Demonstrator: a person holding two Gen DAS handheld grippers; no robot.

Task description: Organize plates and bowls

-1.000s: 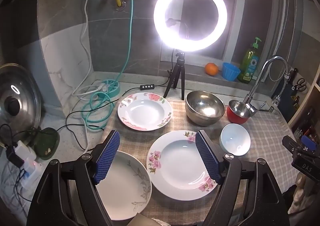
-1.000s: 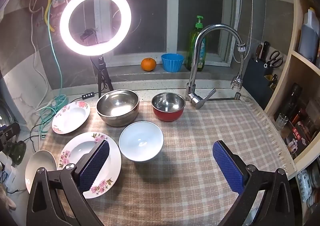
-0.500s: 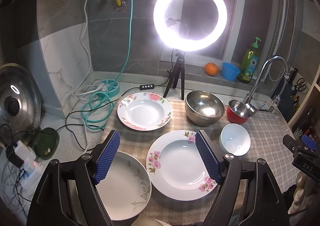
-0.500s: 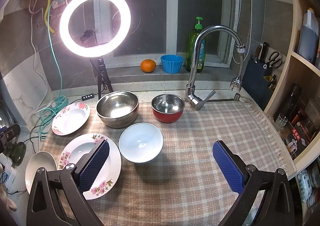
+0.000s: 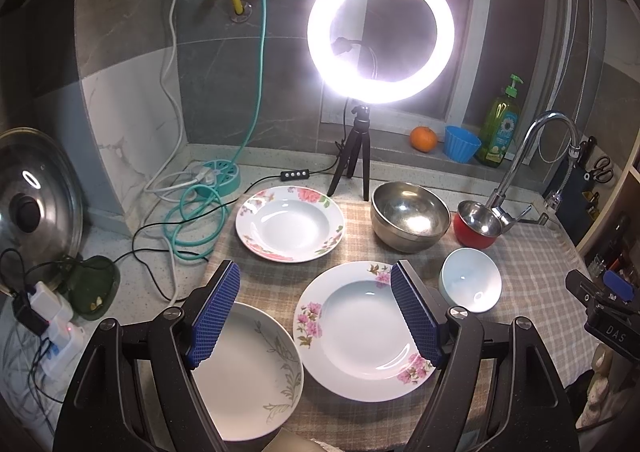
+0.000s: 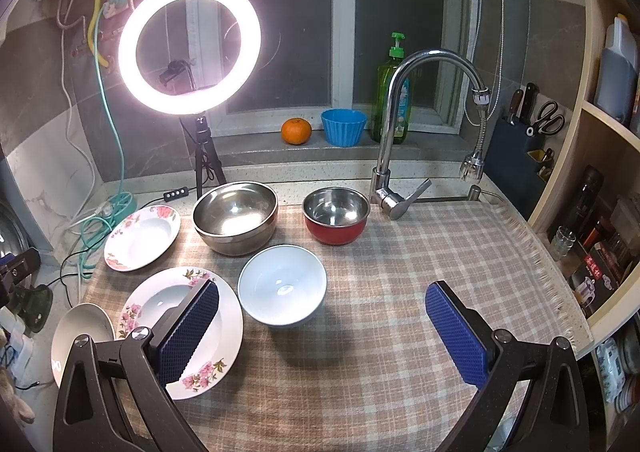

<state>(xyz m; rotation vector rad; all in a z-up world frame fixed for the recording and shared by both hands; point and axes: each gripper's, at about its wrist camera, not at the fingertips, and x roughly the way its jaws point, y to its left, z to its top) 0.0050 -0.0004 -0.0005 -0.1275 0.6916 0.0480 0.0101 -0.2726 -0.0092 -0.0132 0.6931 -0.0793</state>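
Plates and bowls sit on a checked cloth (image 6: 400, 292) that covers the desk (image 5: 160, 284). From the left wrist view, the left tool (image 5: 316, 312) hangs above them with its two blue pads wide apart, holding nothing. At 6 o'clock lies the big pink-flower plate (image 5: 360, 336). At 7 o'clock, just beside it, lies the leaf plate (image 5: 256, 372), partly off the cloth. At 12 o'clock is the small pink-flower plate (image 5: 290, 223). At 1 o'clock stands the big steel bowl (image 5: 410, 215), with the red bowl (image 5: 476, 228) near it at 2 o'clock. The white bowl (image 5: 472, 280) sits at 3 o'clock, close to the big plate.

From the right wrist view, the right tool (image 6: 320, 332) is spread wide too and grips nothing. It hangs over bare cloth, with the white bowl (image 6: 282, 286) just ahead of its left pad. Behind the dishes shines a ring light (image 6: 190, 45), and a tap (image 6: 404, 131) curves up at 1 o'clock.
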